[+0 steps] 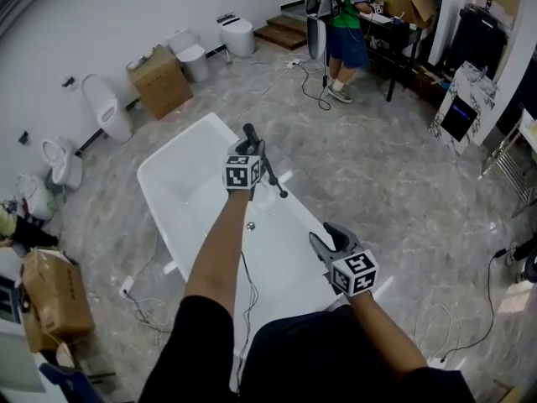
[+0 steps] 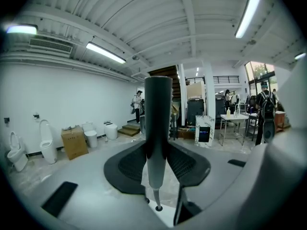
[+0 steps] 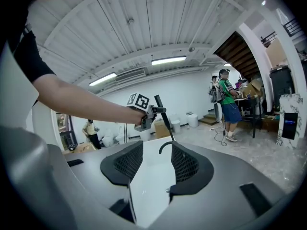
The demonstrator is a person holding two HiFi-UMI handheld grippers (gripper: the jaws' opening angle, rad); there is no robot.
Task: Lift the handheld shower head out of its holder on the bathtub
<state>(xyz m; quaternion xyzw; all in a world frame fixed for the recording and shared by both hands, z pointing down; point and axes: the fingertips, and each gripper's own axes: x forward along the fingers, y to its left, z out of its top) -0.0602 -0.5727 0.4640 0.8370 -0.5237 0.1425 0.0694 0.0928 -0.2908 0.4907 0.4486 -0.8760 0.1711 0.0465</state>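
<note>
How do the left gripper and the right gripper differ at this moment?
The left gripper is clamped on the black shower head, upright between its pads; the right gripper has its jaws apart, empty, with only the bathtub beyond. The left gripper reaches farther out over the bathtub; the right gripper is nearer the person. Both carry a marker cube.

A grey marbled floor (image 1: 394,183) is spreading across the room. White toilets (image 1: 238,35) are standing along the far-left white wall (image 1: 101,15), a cardboard box (image 1: 159,82) sitting among them. Wooden steps (image 1: 282,30) are rising at the far end, where a person (image 1: 346,28) in a green shirt is standing beside a cluttered desk (image 1: 401,17). Tube lights (image 2: 106,53) are glowing on the ribbed ceiling (image 2: 158,23).
</note>
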